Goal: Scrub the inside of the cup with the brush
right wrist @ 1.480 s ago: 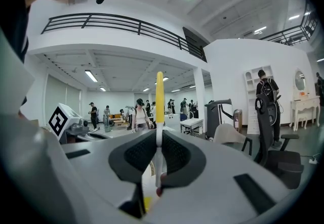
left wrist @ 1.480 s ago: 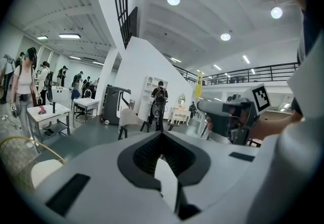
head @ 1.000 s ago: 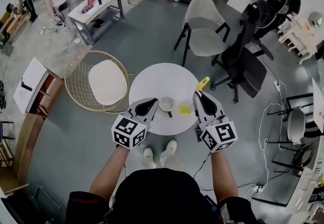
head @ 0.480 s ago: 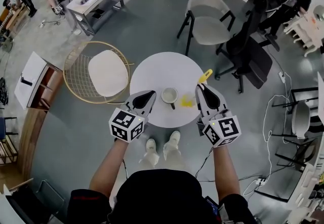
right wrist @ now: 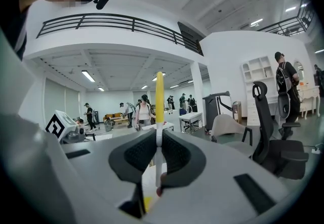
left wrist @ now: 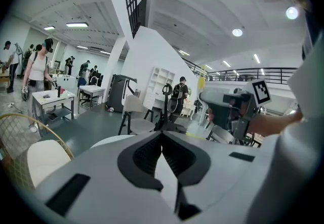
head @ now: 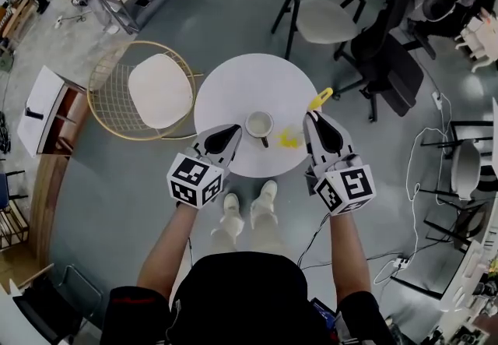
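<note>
A round white table (head: 233,86) carries a small pale cup with a dark handle (head: 259,124), which stands upright near the table edge on the person's side, between the two grippers and touched by neither. The left gripper (head: 226,135) hovers over the table rim just left of the cup; in the left gripper view the left gripper (left wrist: 162,133) has its dark ribbed pads pressed together at the tips with nothing between them. The right gripper (head: 315,119) is clamped on a thin brush with a yellow handle (head: 319,97); in the right gripper view the pads of the right gripper (right wrist: 158,137) pinch the pale stem while the brush's yellow end (right wrist: 159,94) rises past the tips. The brush's yellow head lies low over the table just right of the cup, outside it. A gold wire chair with a white cushion (head: 159,90) stands left of the table
</note>
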The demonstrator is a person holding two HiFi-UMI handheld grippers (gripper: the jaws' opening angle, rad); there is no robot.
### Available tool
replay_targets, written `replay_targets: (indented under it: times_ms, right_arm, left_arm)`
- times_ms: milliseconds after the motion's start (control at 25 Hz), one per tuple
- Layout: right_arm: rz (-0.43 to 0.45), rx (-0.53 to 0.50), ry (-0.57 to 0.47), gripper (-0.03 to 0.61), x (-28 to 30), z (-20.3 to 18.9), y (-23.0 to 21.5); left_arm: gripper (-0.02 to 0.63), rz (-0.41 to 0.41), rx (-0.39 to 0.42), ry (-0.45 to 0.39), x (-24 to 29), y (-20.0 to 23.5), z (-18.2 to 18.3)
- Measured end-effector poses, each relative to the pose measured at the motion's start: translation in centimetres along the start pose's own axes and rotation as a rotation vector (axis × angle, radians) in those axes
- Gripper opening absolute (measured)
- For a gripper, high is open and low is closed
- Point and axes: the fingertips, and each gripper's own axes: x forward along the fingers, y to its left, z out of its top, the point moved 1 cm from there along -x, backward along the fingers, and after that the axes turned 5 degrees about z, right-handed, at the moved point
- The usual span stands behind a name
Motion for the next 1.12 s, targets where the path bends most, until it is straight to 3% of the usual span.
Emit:
replay_targets:
  times_ms: [560,1120]
  right_arm:
    - [0.009,-0.005,0.014,0.048,1.0,-3.9,-0.8]
    - [0.019,0.000,0.016,0.048,1.5,-6.8,-2.0]
  left_arm:
    - [0.015,0.028,-0.006,0.042,1.2,0.5,-5.6]
    - [0.017,0.006,-0.025,0.111,4.4,-0.7,-11.1]
